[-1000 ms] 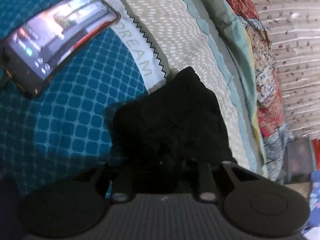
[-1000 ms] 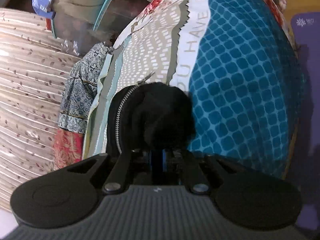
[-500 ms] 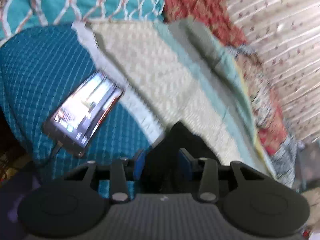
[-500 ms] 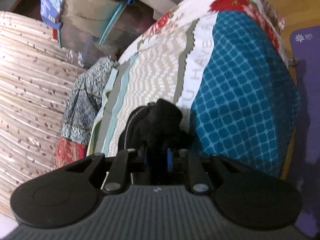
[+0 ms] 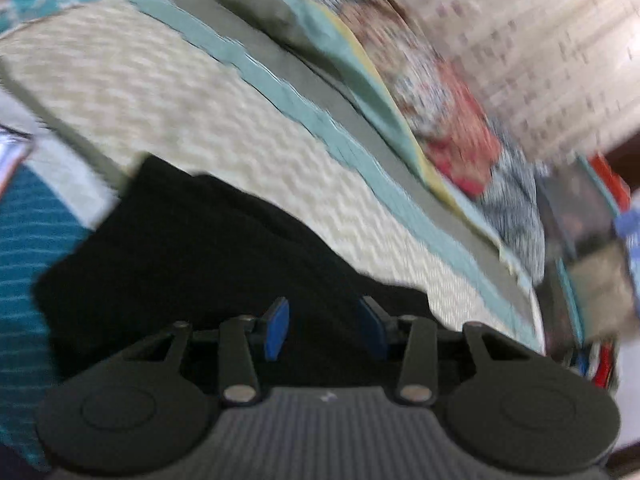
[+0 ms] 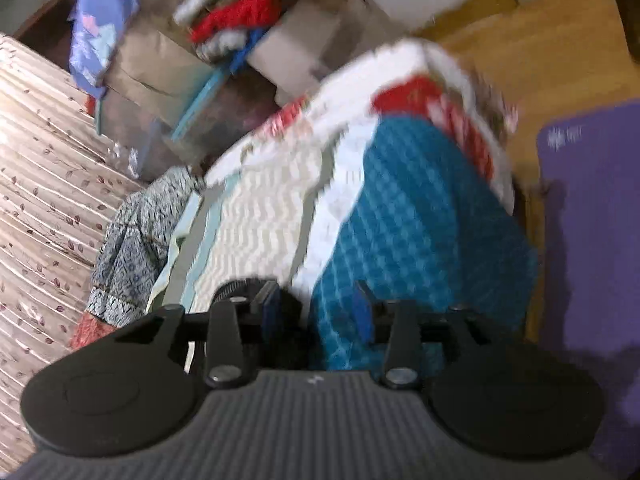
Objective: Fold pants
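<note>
The black pants (image 5: 192, 248) lie in a flat dark mass on the patterned bedspread (image 5: 200, 104), filling the lower middle of the left wrist view. My left gripper (image 5: 324, 326) is open just above them, its blue pads apart with black cloth behind the gap. In the right wrist view only a small edge of the pants (image 6: 244, 286) with a zipper shows beside the left finger. My right gripper (image 6: 316, 314) is open and empty over the teal checked part of the bedspread (image 6: 420, 220). Both views are blurred by motion.
A phone edge (image 5: 10, 152) lies at the far left. A crumpled quilt (image 5: 440, 92) runs along the bed's far side by a striped curtain (image 6: 40, 160). Boxes with clothes (image 6: 240, 40) stand past the bed. A purple mat (image 6: 592, 240) lies on the wooden floor.
Both grippers have opened and let go of the pants, which now lie flat on the bed. Both have pulled back and swung; the phone has slid out to the left edge.
</note>
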A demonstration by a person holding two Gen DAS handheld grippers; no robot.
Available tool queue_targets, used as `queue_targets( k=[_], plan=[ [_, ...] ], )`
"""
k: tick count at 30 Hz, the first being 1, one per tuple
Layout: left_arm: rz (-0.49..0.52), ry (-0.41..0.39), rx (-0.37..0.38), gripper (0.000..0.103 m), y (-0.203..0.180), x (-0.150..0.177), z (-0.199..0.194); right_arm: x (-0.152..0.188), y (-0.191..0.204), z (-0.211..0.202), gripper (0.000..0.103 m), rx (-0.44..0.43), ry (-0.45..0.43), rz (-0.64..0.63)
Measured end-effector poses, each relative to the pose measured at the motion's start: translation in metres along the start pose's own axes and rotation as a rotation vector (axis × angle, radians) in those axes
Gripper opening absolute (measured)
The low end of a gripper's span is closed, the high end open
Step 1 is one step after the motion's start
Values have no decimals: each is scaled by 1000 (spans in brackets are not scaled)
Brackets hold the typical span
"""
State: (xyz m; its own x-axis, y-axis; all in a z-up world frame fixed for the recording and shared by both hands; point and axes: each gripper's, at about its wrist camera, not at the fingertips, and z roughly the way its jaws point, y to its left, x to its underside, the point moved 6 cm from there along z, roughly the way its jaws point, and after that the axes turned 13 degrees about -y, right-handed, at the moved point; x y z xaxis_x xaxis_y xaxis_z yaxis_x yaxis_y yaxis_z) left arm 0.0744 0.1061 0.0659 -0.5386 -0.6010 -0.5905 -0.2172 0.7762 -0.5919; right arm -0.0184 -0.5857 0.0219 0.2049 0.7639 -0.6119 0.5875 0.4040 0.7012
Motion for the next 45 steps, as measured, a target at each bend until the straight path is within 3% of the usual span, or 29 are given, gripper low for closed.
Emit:
queue_targets(
  k=[4, 11, 14, 19, 22, 28, 31, 33, 40, 45],
  plan=[
    [106, 62, 8, 39, -27, 29, 23, 3, 34, -4, 43, -110, -1, -112],
    [230, 151, -30, 39, -36, 66, 48, 61, 88, 8, 43, -274, 158, -302],
    [247, 185, -87, 39, -23, 76, 56, 83, 88, 22, 43, -253, 244, -334],
    [162, 199, -119, 33, -5, 76, 62, 93, 56, 41, 36, -164, 319, -275],
    [151, 192, -131, 33, -1, 73, 65, 88, 45, 43, 27, -167, 325, -205],
    [184, 177, -155, 33, -4, 76, 65, 90, 47, 41, 26, -176, 328, -183],
    [207, 162, -152, 39, -12, 75, 58, 85, 48, 28, 30, -205, 302, -177],
    [235, 130, -146, 44, -20, 73, 48, 77, 46, 16, 40, -234, 255, -179],
    [282, 58, -23, 44, -56, 64, 29, 55, 34, 0, 43, -264, 193, -126],
    [319, 125, 36, 46, -73, 89, 40, 51, 22, -4, 43, -262, 198, -83]
  ],
)
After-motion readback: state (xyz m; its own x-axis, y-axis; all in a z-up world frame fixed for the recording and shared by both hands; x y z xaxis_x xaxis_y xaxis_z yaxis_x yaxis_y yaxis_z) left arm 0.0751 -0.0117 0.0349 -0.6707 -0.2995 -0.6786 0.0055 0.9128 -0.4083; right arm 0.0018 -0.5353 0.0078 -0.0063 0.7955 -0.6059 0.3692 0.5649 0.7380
